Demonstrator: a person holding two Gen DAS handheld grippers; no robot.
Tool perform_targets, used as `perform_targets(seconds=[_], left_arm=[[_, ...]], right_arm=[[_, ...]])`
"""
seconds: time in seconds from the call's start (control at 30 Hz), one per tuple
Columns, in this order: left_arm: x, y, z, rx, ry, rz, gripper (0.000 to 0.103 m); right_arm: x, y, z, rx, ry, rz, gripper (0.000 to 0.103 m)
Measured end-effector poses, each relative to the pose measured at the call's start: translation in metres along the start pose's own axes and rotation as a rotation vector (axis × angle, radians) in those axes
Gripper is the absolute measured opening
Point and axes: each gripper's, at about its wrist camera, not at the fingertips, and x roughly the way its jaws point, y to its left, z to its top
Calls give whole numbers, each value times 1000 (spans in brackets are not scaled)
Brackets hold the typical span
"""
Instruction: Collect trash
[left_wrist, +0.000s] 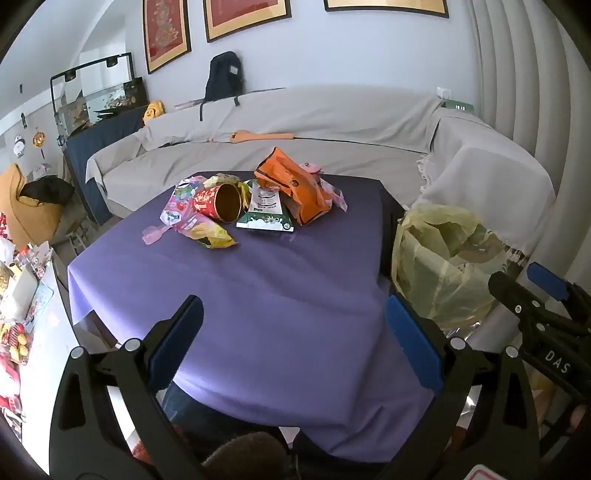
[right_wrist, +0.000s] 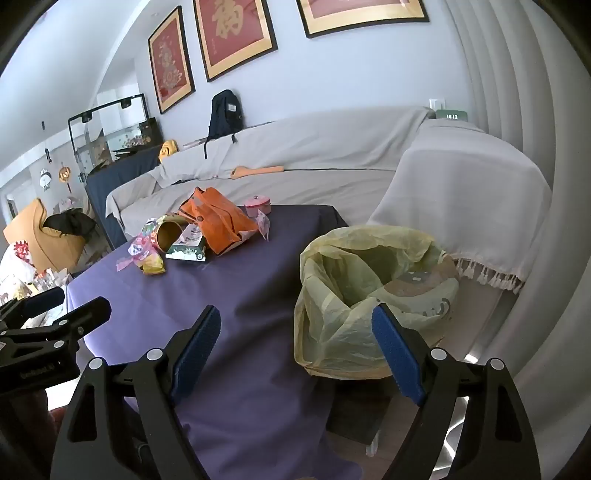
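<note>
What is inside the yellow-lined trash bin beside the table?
The trash bin shows only its crumpled yellow liner and, at the far side, a brownish inner wall. No trash is visible in it, though the liner's folds hide the bottom.

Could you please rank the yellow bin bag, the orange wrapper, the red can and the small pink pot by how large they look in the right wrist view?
1. yellow bin bag, though it is also nearest the camera
2. orange wrapper
3. red can, partly hidden
4. small pink pot, farthest away, so its rank against the can is unsure
</note>
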Motion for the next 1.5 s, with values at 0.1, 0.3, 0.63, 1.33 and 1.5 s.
perform_targets(seconds=[0.1,0.3,0.63,1.33,1.5], left_arm=[[-1,1,0,-5,0,4,94],[-2,2,-2,-18,9,-6,94],[4,4,-1,-11,26,-5,94],[6,4,-2,-10,30,-6,94],[6,4,-2,-10,31,-6,94]], right_arm=[[1,0,0,0,1,0,80],[1,0,0,5,6,-1,80],[0,-1,-1,1,7,-6,80],[1,-2,-1,5,8,-4,80],[0,-1,-1,5,7,-5,80]])
